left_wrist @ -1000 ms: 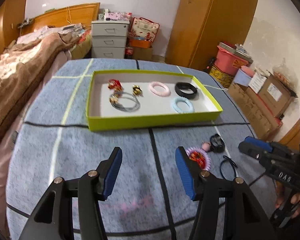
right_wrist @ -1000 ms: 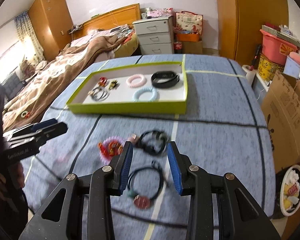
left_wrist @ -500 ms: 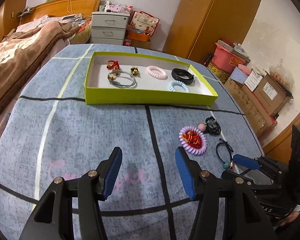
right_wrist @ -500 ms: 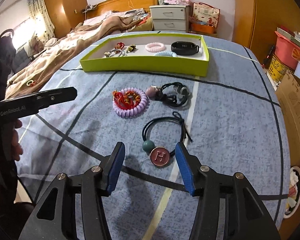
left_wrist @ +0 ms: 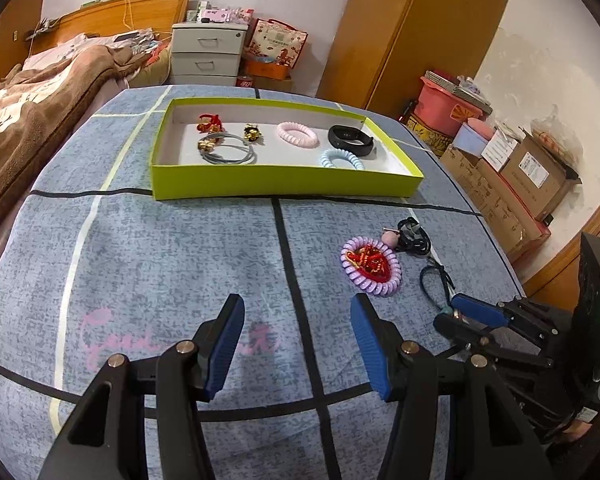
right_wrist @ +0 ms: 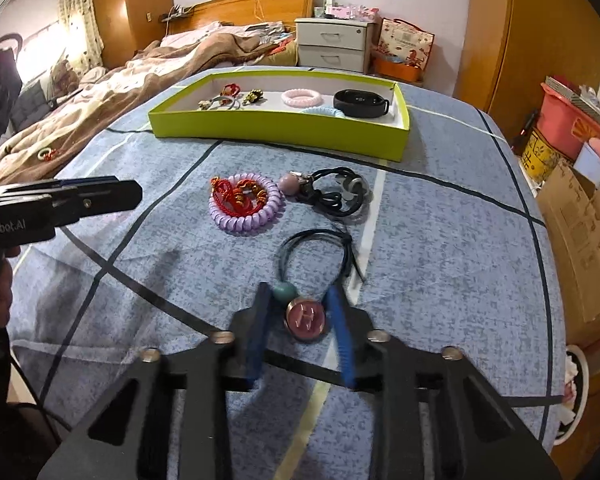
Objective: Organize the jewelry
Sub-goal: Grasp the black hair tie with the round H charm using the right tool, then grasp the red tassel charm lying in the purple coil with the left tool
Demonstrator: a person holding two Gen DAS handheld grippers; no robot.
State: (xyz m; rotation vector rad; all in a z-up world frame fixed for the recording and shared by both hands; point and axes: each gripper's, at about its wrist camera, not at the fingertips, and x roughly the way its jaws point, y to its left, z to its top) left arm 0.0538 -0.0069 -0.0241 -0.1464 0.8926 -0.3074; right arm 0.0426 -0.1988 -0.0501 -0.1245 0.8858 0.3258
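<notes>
A green tray (left_wrist: 284, 179) (right_wrist: 276, 130) holds several pieces, among them a pink coil band (left_wrist: 298, 134) and a black wristband (left_wrist: 350, 140). On the blue cloth lie a purple coil band with a red cord (right_wrist: 245, 203) (left_wrist: 371, 265), a dark hair tie with a pink bead (right_wrist: 334, 192), and a black cord tie with a round "H" charm (right_wrist: 306, 316). My right gripper (right_wrist: 300, 312) is low on the cloth, its blue fingers either side of the charm and green bead, closing in, blurred. My left gripper (left_wrist: 296, 340) is open and empty above the cloth.
A bed with a brown blanket (right_wrist: 120, 80) is at the left. White drawers (left_wrist: 208, 54) and a wardrobe stand behind the table. Cardboard boxes (left_wrist: 532, 172) and a pink bin line the right side.
My right gripper has dropped and moved forward onto the "H" charm tie, and its fingers have narrowed around it. My left gripper has drawn back a little and stays open.
</notes>
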